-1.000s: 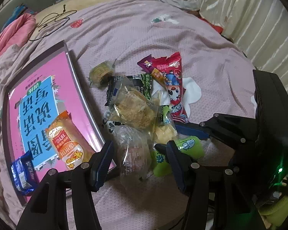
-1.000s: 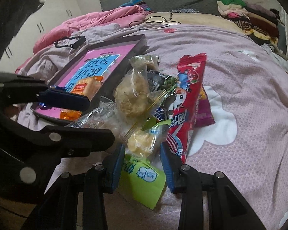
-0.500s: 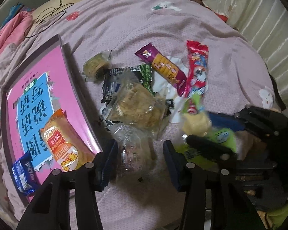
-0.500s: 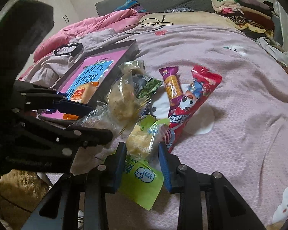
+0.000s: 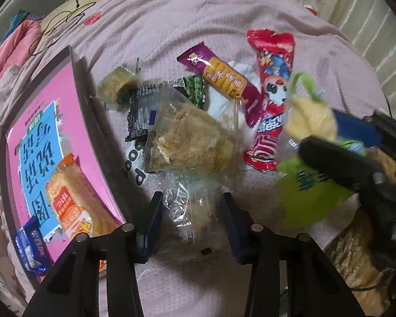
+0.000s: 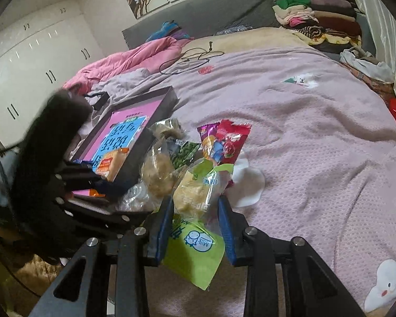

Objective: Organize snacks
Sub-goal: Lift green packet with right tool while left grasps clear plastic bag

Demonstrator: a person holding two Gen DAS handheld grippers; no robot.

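Note:
Snacks lie in a pile on the pink bedspread. My left gripper [image 5: 191, 211] points down over a clear-wrapped bun packet [image 5: 187, 200], which lies between its closing jaws; the wrapper's edges reach the blue pads. My right gripper [image 6: 195, 203] is shut on a green-and-clear milk bread packet [image 6: 195, 248] and holds it above the bed. That packet [image 5: 303, 198] also shows blurred at the right of the left wrist view. A dark tray [image 5: 92, 121] with a pink liner holds an orange snack [image 5: 71, 198] and a small blue packet [image 5: 31, 245].
Still in the pile are a clear bag of floss cake [image 5: 192, 140], a black-and-green packet [image 5: 142, 111], a small round cake [image 5: 118, 82], a purple bar [image 5: 219, 76] and a long red packet [image 5: 272, 87]. Folded clothes [image 6: 316, 18] and a black cable [image 6: 190, 58] lie near the headboard.
The right gripper has lifted the green packet out of the pile and carried it to the right. The left gripper has sunk over the clear packet and its jaws have narrowed.

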